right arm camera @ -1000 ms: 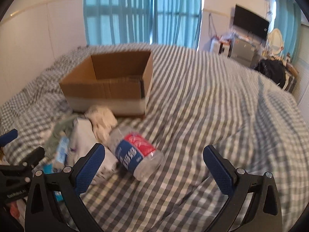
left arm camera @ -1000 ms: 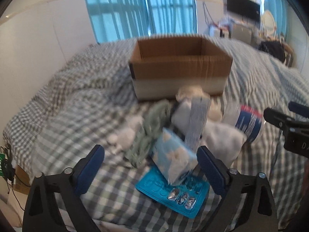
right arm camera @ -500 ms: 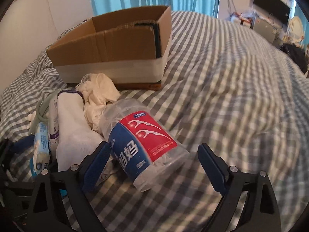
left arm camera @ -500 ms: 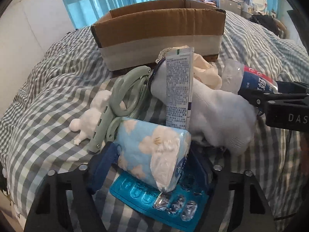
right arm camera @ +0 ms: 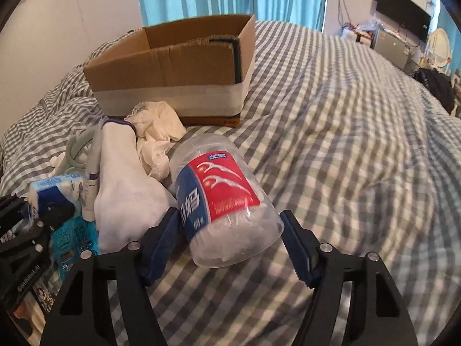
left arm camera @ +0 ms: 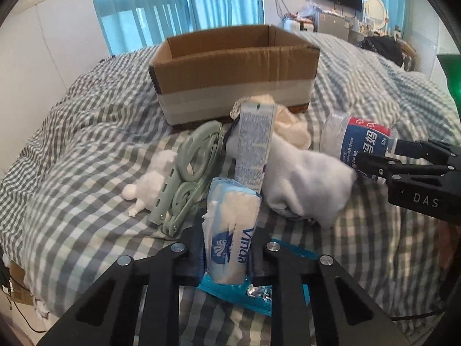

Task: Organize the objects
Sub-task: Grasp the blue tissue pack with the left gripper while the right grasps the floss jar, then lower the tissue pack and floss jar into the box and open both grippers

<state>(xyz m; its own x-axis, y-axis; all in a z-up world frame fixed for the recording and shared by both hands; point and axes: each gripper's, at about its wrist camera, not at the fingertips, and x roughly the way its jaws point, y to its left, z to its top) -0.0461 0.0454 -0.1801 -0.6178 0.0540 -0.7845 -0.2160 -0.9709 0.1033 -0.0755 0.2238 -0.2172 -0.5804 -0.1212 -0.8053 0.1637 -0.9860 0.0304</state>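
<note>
Right now my left tongs (left arm camera: pixel 226 255) are clamped on the tissue pack (left arm camera: pixel 230 225), which stands up between the blue pads, its "Vinda" end toward the camera. It sits above the teal blister pack (left arm camera: pixel 230 294) lying on the checked bed (left arm camera: pixel 86 150).

My right tongs (right arm camera: pixel 230 242) have just been closing around the clear floss-pick jar (right arm camera: pixel 222 201), which lies on its side on the bed with its red and blue label up. The left pad (right arm camera: pixel 164 239) looks to be touching the jar's side, while the right pad (right arm camera: pixel 296 248) sits just beside the base; I cannot tell whether it presses yet.

Between the two sets of tongs lies the heap: a white sock (left arm camera: pixel 305 178) with a toothpaste tube (left arm camera: pixel 255 144) leaning on it, a cream cloth (left arm camera: pixel 291 129) behind, a pale green folding hanger (left arm camera: pixel 190 173) and a small white figure (left arm camera: pixel 152 178) to the left. The cardboard box (left arm camera: pixel 233 75) stands open just behind the heap, near the curtains (left arm camera: pixel 173 5).
</note>
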